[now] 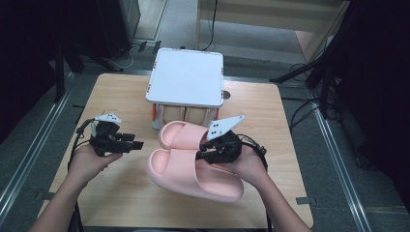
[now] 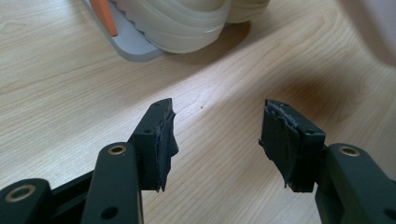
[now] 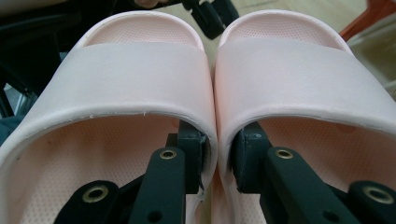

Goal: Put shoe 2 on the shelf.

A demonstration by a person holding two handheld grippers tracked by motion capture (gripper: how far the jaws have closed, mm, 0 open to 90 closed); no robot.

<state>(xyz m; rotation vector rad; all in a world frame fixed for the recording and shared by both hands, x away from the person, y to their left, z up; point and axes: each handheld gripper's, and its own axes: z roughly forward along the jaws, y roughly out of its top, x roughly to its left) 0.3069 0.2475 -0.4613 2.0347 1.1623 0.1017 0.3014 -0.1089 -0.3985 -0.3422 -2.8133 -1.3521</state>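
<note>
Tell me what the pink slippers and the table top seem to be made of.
The pink slippers look like soft moulded foam or rubber: matte, thick, seamless straps, a fine dimpled footbed. The right gripper pinches their inner walls together. The table top looks like light wood or wood-look laminate, with smooth, even grain lines.

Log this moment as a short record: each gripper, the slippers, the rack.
right gripper: shut on pink slippers, one jaw inside each, pinching the two inner walls together
left gripper: open, holds nothing, over bare table
pink slippers: side by side, in front of the rack
rack: white top, a pale pair of shoes beneath
</note>
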